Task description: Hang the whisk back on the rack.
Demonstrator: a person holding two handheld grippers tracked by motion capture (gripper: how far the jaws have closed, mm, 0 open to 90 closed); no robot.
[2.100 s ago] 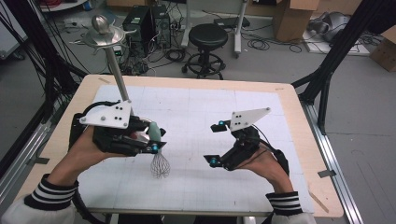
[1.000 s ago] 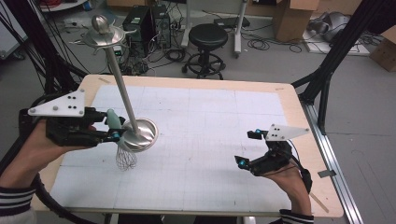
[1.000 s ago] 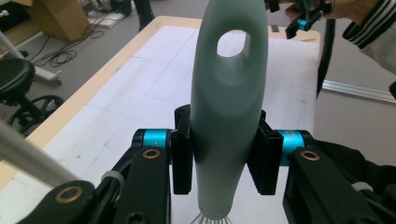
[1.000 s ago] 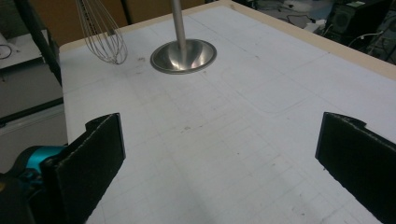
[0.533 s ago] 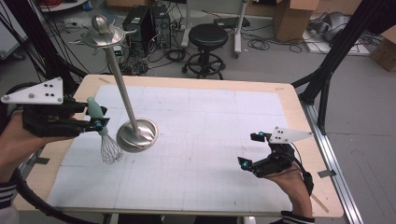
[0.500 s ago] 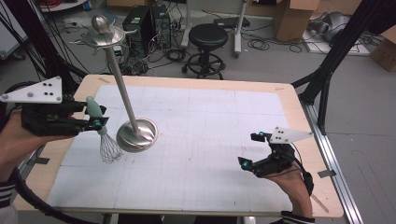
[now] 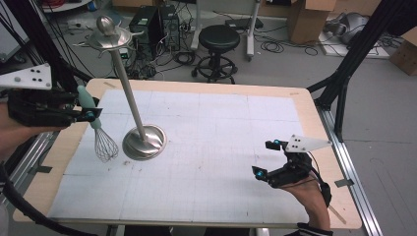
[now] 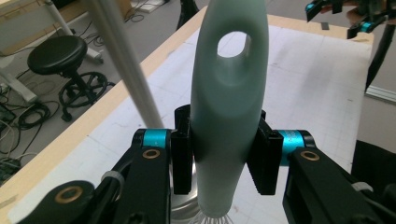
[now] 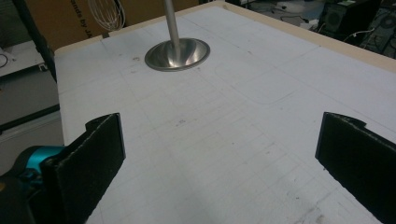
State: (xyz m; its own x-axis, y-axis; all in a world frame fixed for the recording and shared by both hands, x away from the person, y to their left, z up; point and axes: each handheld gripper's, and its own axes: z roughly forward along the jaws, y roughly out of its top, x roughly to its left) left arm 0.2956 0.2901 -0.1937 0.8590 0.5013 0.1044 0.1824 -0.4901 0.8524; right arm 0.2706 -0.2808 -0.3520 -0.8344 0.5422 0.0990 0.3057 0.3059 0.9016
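Gripping the pale green handle of a whisk (image 7: 96, 129), the left gripper (image 7: 89, 114) hangs over the left edge of the table (image 7: 305, 105), its jaws clamped on either side of the handle. In the left gripper view the whisk (image 8: 229, 102) stands upright between the two black pads (image 8: 262, 158), its handle rising above them with an oval hole near the top, and the first wires show just below them. In the high view the wire head hangs below the gripper, above the white mat (image 7: 216, 147) near its left border.

Just to the right of the whisk, on the mat, stands a metal stand (image 7: 129, 96) with a round base, a thin slanted pole and a knobbed cap on top. The wire head is just beside the base; whether they touch cannot be told.

Well apart, near the table's front right corner, the right gripper (image 7: 263, 160) is held low with its jaws spread wide and nothing between them. The right gripper view looks across bare mat toward the stand's base (image 9: 176, 53).
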